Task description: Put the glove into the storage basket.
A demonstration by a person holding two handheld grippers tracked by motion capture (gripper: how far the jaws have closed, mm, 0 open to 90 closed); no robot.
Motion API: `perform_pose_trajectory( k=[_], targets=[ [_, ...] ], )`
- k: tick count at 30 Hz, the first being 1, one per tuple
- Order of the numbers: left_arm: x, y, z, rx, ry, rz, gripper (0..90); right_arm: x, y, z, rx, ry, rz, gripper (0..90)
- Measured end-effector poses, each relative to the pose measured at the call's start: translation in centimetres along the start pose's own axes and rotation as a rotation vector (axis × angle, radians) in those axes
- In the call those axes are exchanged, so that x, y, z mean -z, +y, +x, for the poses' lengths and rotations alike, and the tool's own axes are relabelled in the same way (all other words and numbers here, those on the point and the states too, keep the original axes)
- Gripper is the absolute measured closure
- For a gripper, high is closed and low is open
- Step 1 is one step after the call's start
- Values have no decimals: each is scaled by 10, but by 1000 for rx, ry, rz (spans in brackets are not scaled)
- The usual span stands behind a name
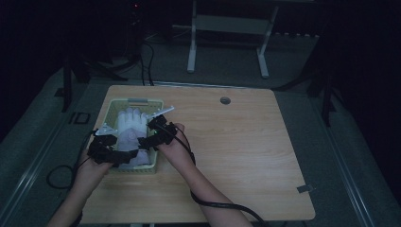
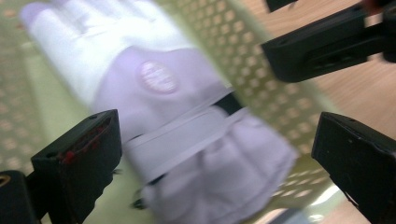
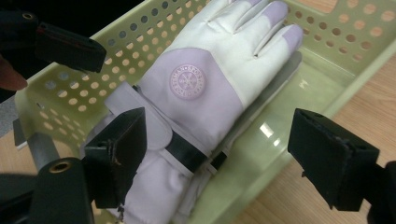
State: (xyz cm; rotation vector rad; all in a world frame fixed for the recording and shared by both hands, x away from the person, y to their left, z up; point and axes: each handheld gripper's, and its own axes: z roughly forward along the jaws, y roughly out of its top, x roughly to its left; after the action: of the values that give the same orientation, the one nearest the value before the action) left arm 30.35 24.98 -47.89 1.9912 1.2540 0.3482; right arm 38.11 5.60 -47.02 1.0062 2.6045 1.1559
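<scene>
Left gripper (image 1: 109, 152): jaws stand wide apart with nothing between the pads; in the left gripper view the glove's cuff lies below and between them, untouched.

Right gripper (image 1: 158, 132): jaws likewise wide, holding nothing; in the right gripper view they straddle the cuff end of the glove (image 3: 205, 88) without pressing on it.

Glove: white and pale lilac, round badge on the back, dark strap at the wrist. It lies flat, back up, inside the basket (image 1: 112, 108), fingers toward the far wall and cuff toward the person. A second layer of lilac fabric seems to lie under it; whether that is a second glove cannot be told.

Basket: pale yellow-green plastic with perforated walls, standing on the near-left part of the counter (image 1: 236, 142).

Step in hand, as judged: release of the glove into the basket. To do it well, lift both grippers straight up with the jaws kept wide, so that no pad drags the cuff or strap, and clear the basket walls before moving sideways.

Counter: light wood-grain top with rounded corners, a round cable hole (image 1: 225, 100) near the far edge, a small grey tab at the right edge.

Room: dim, grey floor, a white desk frame (image 1: 227, 42) beyond the counter, cables on the floor at left.
</scene>
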Motion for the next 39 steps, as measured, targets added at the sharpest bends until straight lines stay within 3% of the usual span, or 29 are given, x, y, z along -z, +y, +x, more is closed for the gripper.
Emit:
perform_pose_trajectory(
  k=[1,2,6,10,17,24,30,39],
  targets=[
    [0,0,0,0,0,0,23,0,0,0,0,0,0,193],
    [0,1,-8,4,-30,-28,22,4,-2,-3,9,-8,3,191],
    [-1,3,-21,-7,-21,-42,22,11,-6,-9,21,-19,-4,184],
    [-2,4,-31,10,-41,-68,22,19,-12,-18,16,-21,-12,185],
    [-10,5,-55,-17,-64,-90,23,30,-24,-31,32,-40,-11,184],
    [-16,7,-74,-15,-104,-120,23,44,-38,-46,39,-45,-15,180],
    [-22,8,-91,-45,-105,-120,23,56,-52,-58,39,-41,-10,177],
    [-30,10,-122,-133,-95,-145,23,71,-76,-72,50,-49,-20,170]
  ],
)
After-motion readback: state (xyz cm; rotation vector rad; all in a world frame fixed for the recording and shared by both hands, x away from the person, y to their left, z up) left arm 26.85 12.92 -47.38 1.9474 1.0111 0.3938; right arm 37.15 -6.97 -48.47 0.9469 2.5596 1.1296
